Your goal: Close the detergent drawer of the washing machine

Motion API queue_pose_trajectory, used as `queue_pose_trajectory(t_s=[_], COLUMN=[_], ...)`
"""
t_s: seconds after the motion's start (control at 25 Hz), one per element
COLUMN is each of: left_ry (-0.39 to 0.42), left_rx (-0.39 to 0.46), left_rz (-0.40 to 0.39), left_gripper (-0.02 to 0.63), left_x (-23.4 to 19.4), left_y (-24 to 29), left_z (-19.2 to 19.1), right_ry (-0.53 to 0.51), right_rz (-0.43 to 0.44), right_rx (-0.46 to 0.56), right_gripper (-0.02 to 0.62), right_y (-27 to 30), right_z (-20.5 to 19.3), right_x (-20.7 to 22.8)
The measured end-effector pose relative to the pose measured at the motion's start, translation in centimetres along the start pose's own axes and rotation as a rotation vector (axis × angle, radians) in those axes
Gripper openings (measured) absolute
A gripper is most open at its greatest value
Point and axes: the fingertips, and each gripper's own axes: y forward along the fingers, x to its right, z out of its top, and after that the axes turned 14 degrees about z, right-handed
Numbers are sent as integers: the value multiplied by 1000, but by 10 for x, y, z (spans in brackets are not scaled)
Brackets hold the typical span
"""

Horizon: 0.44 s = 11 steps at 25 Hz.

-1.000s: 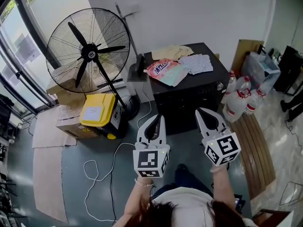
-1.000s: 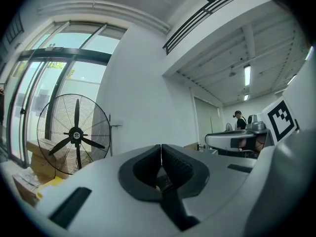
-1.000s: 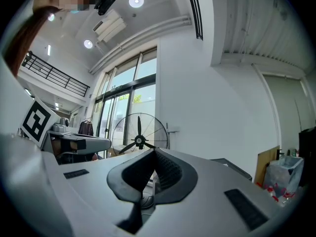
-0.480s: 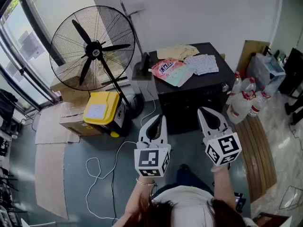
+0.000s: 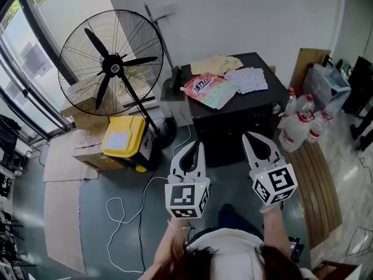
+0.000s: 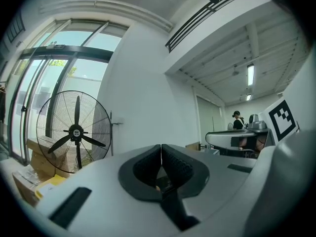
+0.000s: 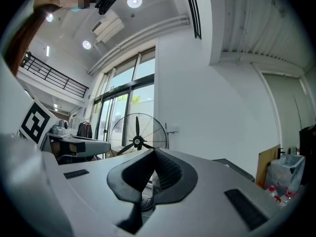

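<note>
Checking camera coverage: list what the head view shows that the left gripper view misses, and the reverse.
Head view only: the black machine with a pink pouch on top, the bottles beside it, and the white cable on the floor. Left gripper view only: a distant person and a ceiling light. Both: the fan and the shut left tongs.

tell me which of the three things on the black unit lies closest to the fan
The pink pouch, at the black unit's left edge; the beige cloth lies behind it, the white patterned sheet to its right.
</note>
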Motion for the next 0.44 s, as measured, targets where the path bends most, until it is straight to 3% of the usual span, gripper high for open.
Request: queue_pose_trajectory(t_s=[0.44], left_ry=[5], left_rx=[19], left_rz=[-23], left_gripper=[21], left_x=[6], left_y=[16], left_z=[7], right_ry=[2], right_rz=[-22], right_rx=[-13], right_gripper=[26], right_y=[0], right_z=[-4], right_x=[13])
